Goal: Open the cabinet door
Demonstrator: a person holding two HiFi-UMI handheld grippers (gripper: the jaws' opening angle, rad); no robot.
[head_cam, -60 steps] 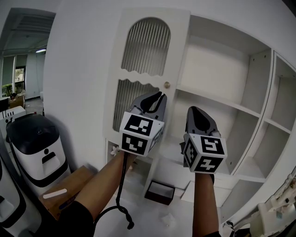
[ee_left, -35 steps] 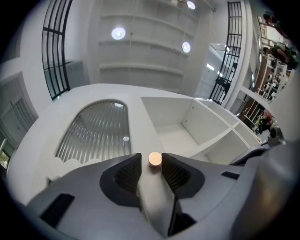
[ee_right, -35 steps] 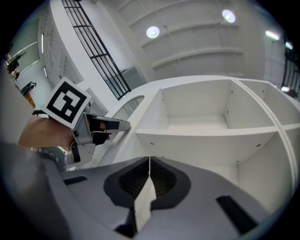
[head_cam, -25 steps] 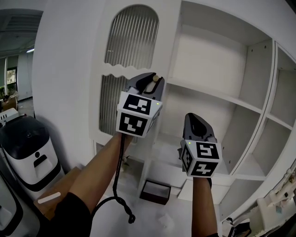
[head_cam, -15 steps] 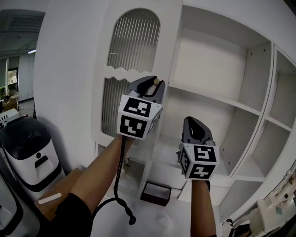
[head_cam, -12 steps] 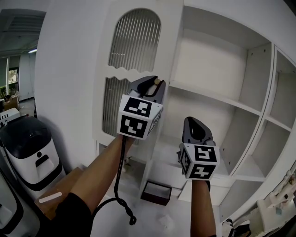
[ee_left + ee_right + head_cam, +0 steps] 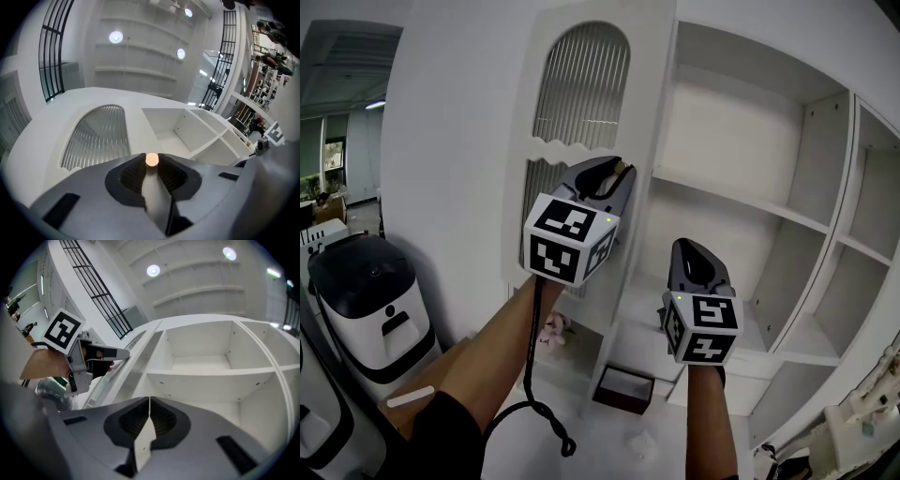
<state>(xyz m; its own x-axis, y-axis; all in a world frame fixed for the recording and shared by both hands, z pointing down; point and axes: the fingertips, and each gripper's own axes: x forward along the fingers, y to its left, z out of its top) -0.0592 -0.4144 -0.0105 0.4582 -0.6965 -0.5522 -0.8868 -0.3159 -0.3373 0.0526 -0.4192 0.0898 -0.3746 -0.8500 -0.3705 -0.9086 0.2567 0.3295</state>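
The white cabinet door [image 7: 581,94], with ribbed glass panels, stands swung out from the cabinet [image 7: 741,202]. My left gripper [image 7: 619,172] is shut on the door's small round knob [image 7: 625,170]. In the left gripper view the pale knob [image 7: 152,159] sits pinched between the two dark pads, with the door [image 7: 98,136] beyond. My right gripper [image 7: 695,249] hovers lower right in front of the open shelves, shut with nothing in it [image 7: 149,401]. The right gripper view also shows the left gripper [image 7: 119,352] at the door's edge.
A white and black machine [image 7: 370,300] stands at the left, with a cardboard box [image 7: 441,375] on the floor beside it. A small dark tray [image 7: 623,389] lies at the foot of the cabinet. White shelves [image 7: 825,234] fill the right side.
My left gripper rose to the knob and shut on it, then moved left and towards me with the door swinging out. The right gripper sank slightly.
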